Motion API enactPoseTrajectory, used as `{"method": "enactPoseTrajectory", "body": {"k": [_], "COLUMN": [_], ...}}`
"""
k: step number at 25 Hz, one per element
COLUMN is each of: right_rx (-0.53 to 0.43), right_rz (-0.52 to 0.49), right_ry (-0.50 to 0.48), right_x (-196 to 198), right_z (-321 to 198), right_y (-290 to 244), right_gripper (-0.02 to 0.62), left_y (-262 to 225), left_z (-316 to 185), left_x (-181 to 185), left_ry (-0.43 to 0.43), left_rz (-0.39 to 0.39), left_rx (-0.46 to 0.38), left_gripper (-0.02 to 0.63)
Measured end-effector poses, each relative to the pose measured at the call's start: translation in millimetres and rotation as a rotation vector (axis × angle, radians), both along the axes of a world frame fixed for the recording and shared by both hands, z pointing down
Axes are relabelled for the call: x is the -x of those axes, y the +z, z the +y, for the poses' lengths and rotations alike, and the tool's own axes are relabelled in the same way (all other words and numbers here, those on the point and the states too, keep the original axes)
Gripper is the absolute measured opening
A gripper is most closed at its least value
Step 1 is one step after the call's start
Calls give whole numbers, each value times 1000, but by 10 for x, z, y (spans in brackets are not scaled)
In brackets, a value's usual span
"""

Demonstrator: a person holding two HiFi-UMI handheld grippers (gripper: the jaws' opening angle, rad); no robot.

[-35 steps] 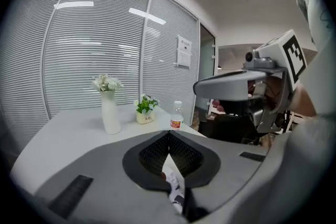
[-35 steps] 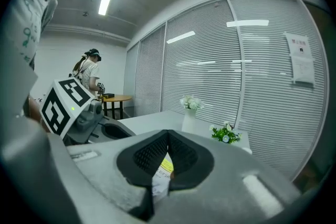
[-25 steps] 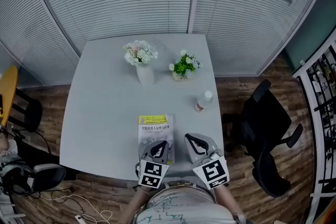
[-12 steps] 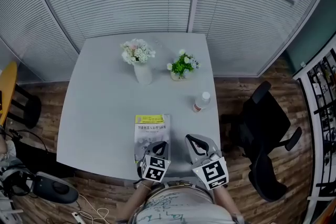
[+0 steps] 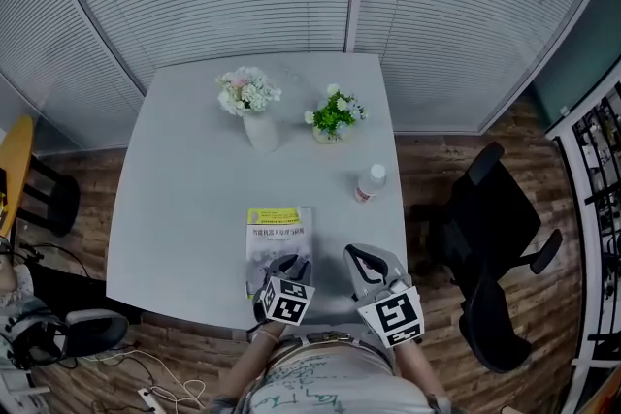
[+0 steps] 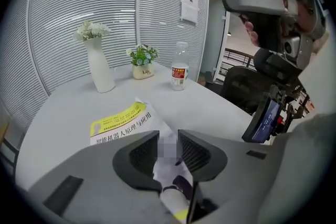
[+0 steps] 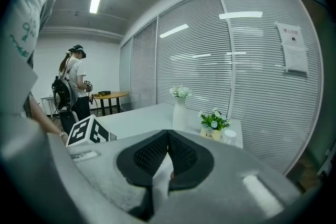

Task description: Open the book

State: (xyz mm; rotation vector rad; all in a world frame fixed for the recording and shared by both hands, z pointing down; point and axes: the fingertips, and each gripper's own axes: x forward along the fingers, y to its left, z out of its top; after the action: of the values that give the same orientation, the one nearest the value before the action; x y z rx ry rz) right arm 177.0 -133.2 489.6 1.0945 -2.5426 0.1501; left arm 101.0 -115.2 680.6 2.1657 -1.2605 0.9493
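Just lowered the left gripper and spread its jaws apart, with the shut book poking into the gap, not squeezed yet. Looks ready to pinch the cover. On the right gripper, jaws pressed together, nothing inside, book off to their left.

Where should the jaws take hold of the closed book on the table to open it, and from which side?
Probably pinch the front cover alone at the book's near edge, coming in low from the person's side. It lies flat, closed, cover up, near the table's front edge.
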Motion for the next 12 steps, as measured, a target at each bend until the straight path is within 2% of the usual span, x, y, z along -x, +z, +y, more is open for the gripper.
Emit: {"method": "enactPoseTrajectory", "body": {"k": [6, 12], "right_rx": [20, 56], "right_rz": [-20, -30], "right_ry": [26, 31], "right_x": [-83, -145], "right_z": [-33, -62], "right_y": [33, 78], "right_gripper": [2, 2], "left_y": [203, 354], "left_z": [-62, -123], "left_x": [-12, -131], "left_ry": [29, 136], "left_rz": [-46, -151], "left_rx": [35, 23], "left_gripper": [182, 256]}}
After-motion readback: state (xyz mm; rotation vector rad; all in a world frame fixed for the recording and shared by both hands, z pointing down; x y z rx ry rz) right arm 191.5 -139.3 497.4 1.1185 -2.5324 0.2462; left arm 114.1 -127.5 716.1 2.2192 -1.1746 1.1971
